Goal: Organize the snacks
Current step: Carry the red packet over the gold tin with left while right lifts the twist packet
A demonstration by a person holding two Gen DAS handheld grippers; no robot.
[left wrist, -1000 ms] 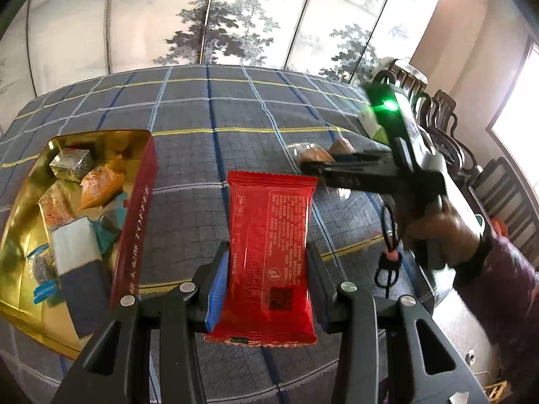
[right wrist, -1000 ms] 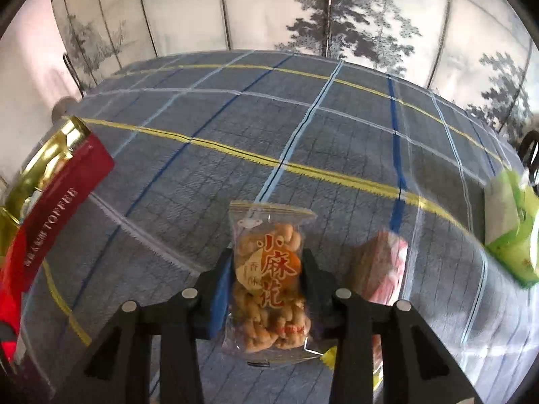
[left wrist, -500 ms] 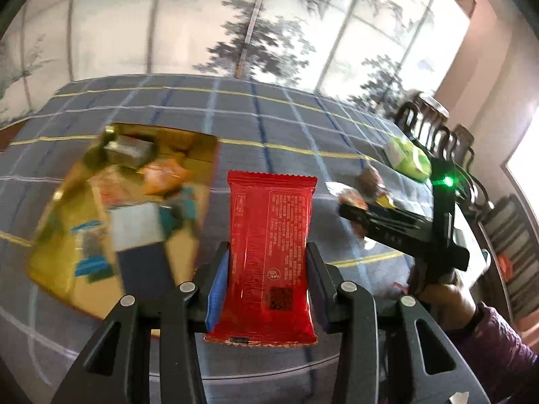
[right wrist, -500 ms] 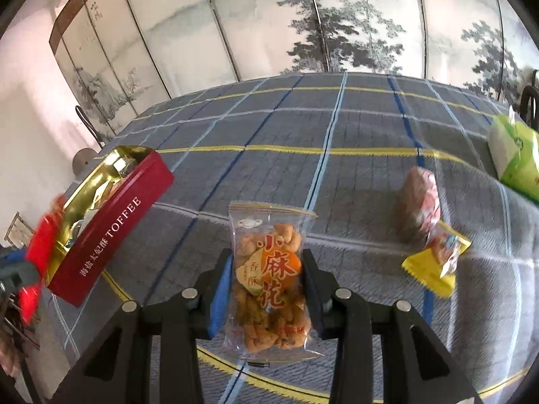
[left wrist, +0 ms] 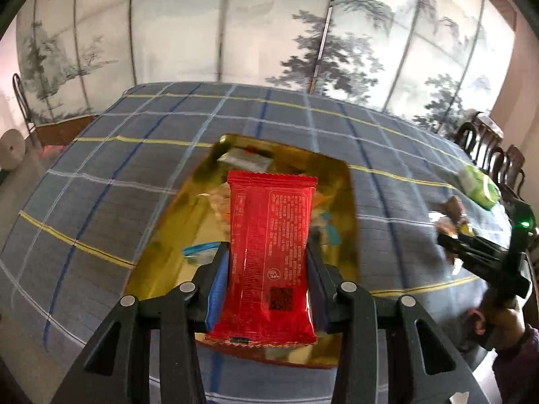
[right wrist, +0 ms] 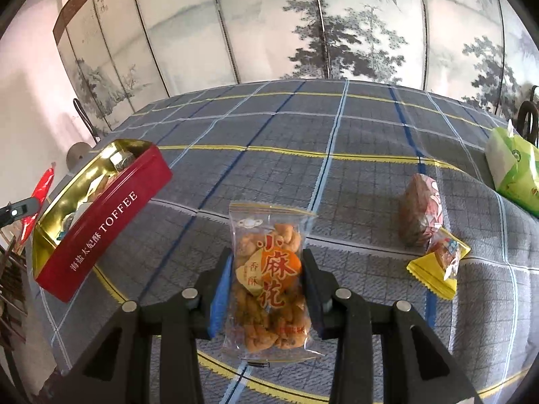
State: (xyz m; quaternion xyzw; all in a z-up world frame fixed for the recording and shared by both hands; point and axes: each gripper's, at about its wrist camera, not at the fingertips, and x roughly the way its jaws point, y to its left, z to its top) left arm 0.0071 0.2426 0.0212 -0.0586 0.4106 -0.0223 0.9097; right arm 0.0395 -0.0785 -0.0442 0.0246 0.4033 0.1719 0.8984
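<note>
A red snack packet (left wrist: 269, 256) is clamped in the left gripper (left wrist: 267, 289) above the open gold-lined toffee tin (right wrist: 101, 222); a clear fried-snack bag (right wrist: 269, 282) is pinched in the right gripper (right wrist: 267, 289). Two wrapped snacks (right wrist: 421, 215) and a green tissue pack (right wrist: 515, 171) are seen on the plaid tablecloth (right wrist: 269, 134), backed by a painted folding screen (right wrist: 269, 23).

A clear packet of fried twists (right wrist: 267, 279) is clamped in the right gripper (right wrist: 267, 286) above the checked tablecloth (right wrist: 303, 141). A red toffee tin (right wrist: 97, 222) is seen at its left edge, two wrapped snacks (right wrist: 427, 232) toward the right.
</note>
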